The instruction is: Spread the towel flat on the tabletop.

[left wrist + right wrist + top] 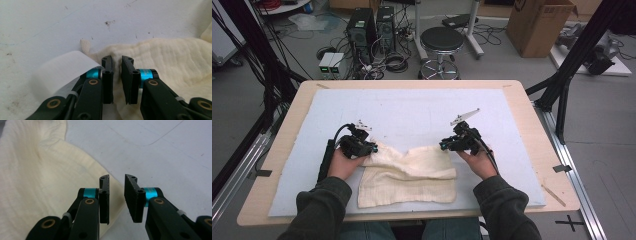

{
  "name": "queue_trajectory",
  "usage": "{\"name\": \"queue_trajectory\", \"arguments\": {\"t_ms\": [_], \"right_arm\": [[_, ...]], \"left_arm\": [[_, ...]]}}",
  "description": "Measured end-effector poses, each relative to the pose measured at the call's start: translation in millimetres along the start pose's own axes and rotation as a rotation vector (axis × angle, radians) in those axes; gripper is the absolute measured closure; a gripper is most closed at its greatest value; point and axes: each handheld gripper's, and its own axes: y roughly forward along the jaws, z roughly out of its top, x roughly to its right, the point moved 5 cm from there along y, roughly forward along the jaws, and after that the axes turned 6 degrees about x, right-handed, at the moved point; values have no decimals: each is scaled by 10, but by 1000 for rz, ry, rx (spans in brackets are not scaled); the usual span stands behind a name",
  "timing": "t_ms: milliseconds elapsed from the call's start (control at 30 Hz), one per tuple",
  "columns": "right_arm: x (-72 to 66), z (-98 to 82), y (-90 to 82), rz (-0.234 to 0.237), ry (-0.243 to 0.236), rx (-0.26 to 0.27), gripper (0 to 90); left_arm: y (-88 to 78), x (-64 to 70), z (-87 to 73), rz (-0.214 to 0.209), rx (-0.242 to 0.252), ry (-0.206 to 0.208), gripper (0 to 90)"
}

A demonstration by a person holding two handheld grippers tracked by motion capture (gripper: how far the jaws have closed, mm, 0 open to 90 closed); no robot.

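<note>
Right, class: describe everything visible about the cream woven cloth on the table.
The cream woven cloth looks like soft, waffle-textured fabric, folded into layers, with a rumpled, sagging upper edge. It lies flat on the pale blue mat near the table's front edge. A white label and a small loop sit at its left corner.

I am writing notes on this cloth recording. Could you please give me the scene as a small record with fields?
work in hand: folding a cream woven cloth
cloth state: partly folded, upper layer rumpled, lying flat on the mat
surface: pale blue foam mat on a light wooden table
left gripper: jaws narrowly apart at the cloth's edge, beside a white fabric tag
right gripper: jaws apart over the cloth's edge, nothing pinched
behind the table: black round stool, brown cardboard box
</note>
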Motion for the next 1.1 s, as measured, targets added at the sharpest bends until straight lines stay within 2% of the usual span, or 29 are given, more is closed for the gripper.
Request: {"name": "queue_trajectory", "arguments": {"t_ms": [100,133,267,367,400,500,567,600,667,767,800,833,867,900,933,967,1000,1033,1100], "right_arm": [[21,-37,47,-9,0,-38,756],[18,-49,73,-14,-6,-53,742],[-7,-81,184,-52,-44,-101,706],[-40,-91,203,-97,-93,-110,779],[-52,-96,201,-101,-98,-113,841],[-52,-115,186,-80,-88,-109,876],[-63,-117,160,-66,-85,-117,881],[-78,-111,138,-62,-96,-115,881],[-101,-45,36,-65,-116,-70,882],[-14,195,-166,-115,-131,9,885],[59,310,-212,-144,-128,25,885],[189,469,-252,-209,-123,58,876],[285,561,-271,-254,-104,83,833],[425,659,-290,-319,-69,121,701],[543,716,-307,-336,-9,147,665],[622,743,-325,-321,39,175,657],[629,742,-331,-317,46,182,656],[613,724,-331,-308,40,166,643],[550,652,-308,-289,6,137,619]], "left_arm": [[2,9,-1,11,-1,21,812],[5,18,-2,18,4,16,815],[-3,25,-7,23,-1,38,830],[-12,30,-11,22,-2,41,848],[-17,28,-13,20,-3,43,855],[-38,46,-13,14,-1,53,874],[-94,64,16,23,29,61,878],[-141,66,47,27,60,65,879],[-239,46,136,36,146,37,881],[-324,-102,356,73,261,-11,881],[-328,-194,495,101,322,-21,881],[-327,-256,577,122,361,-36,870],[-314,-339,674,161,390,-63,799],[-304,-416,735,190,390,-87,661],[-300,-478,769,186,388,-117,635],[-306,-499,768,178,395,-127,624],[-313,-515,751,173,395,-127,624],[-320,-513,711,165,388,-114,621],[-330,-497,633,155,378,-104,599]]}}
